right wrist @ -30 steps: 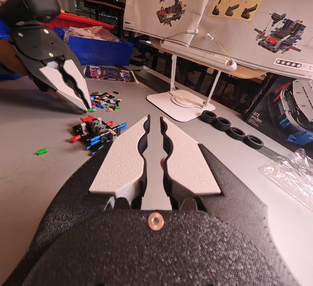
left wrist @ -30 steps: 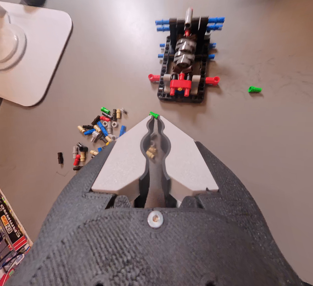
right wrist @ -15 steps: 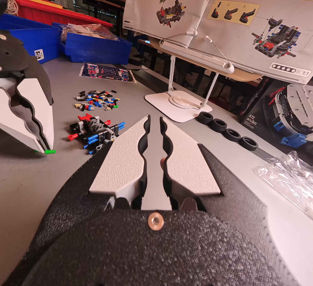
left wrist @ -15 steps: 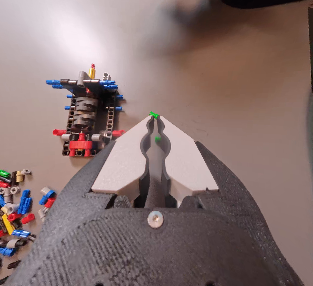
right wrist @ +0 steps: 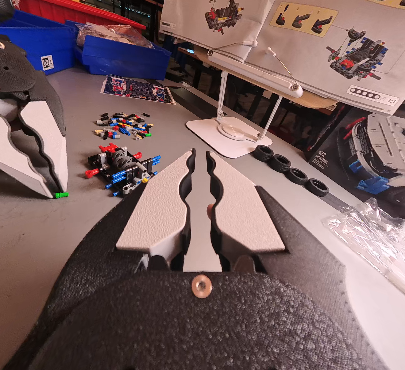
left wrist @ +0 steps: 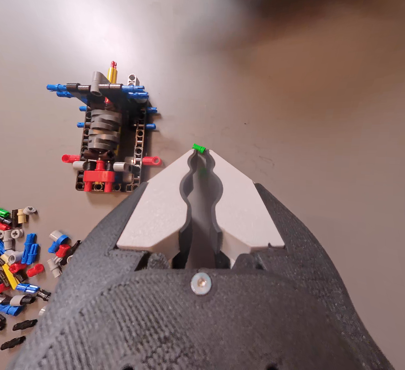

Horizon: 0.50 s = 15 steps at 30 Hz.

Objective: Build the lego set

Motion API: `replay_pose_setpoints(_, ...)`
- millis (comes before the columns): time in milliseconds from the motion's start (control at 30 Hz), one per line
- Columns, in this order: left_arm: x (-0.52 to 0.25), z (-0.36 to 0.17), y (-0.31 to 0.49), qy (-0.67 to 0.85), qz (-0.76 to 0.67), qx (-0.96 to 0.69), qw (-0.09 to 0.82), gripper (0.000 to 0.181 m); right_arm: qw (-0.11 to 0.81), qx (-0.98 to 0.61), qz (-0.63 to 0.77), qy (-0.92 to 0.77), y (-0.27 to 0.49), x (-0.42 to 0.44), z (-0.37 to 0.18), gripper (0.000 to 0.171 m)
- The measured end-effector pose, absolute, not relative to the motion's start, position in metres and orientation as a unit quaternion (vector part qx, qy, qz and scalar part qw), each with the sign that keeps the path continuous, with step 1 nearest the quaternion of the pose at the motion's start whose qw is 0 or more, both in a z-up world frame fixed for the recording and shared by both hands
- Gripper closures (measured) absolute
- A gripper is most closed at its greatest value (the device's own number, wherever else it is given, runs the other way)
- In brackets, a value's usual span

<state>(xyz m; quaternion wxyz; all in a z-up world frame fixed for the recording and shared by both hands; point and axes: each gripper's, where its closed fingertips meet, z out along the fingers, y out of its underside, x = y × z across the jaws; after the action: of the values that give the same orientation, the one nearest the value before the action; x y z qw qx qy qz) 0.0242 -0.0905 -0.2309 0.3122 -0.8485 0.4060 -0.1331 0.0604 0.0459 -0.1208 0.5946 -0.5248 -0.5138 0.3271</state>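
The partly built black Lego frame [left wrist: 111, 135], with blue and red pins and a grey gear stack, lies on the grey table. It also shows in the right wrist view [right wrist: 122, 168]. My left gripper [left wrist: 200, 151] is shut on a small green pin [left wrist: 199, 148] held crosswise at its tips, to the right of the frame. In the right wrist view the left gripper [right wrist: 54, 192] points down with the green pin [right wrist: 62, 195] just above the table. A blurred green spot shows through the gap between its fingers. My right gripper [right wrist: 200, 151] is slightly open and empty, low over the table near the frame.
A pile of loose small parts [left wrist: 19, 256] lies left of the frame, seen too in the right wrist view [right wrist: 123, 126]. Beyond stand a white booklet stand [right wrist: 230, 135] with instructions, several black tyres [right wrist: 289, 173], the set's box [right wrist: 361, 151], a plastic bag [right wrist: 368, 234], a sticker sheet [right wrist: 138, 89] and blue bins [right wrist: 122, 56]. The tips of one gripper are about 20 cm away from the tips of the other.
My left gripper carried the green pin from beside the parts pile to the right, past the frame, and came down close to the table. The right gripper has hardly moved.
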Motion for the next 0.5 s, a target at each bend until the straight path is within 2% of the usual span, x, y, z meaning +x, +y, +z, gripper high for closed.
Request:
replay_pose_setpoints(33,0.024,-0.231,-0.091,0.407,-0.134,-0.848,0.311,0.174,0.594,-0.526,0.326,-0.514,0.046,0.060,-0.121,0.163)
replay_pose_setpoints(233,0.015,-0.226,-0.095,0.412,-0.130,-0.849,0.305,0.164,0.592,-0.528,0.326,-0.515,0.047,0.060,-0.124,0.163)
replay_pose_setpoints(500,-0.005,-0.219,-0.101,0.403,-0.151,-0.855,0.291,0.163,0.593,-0.524,0.321,-0.520,0.046,0.060,-0.123,0.163)
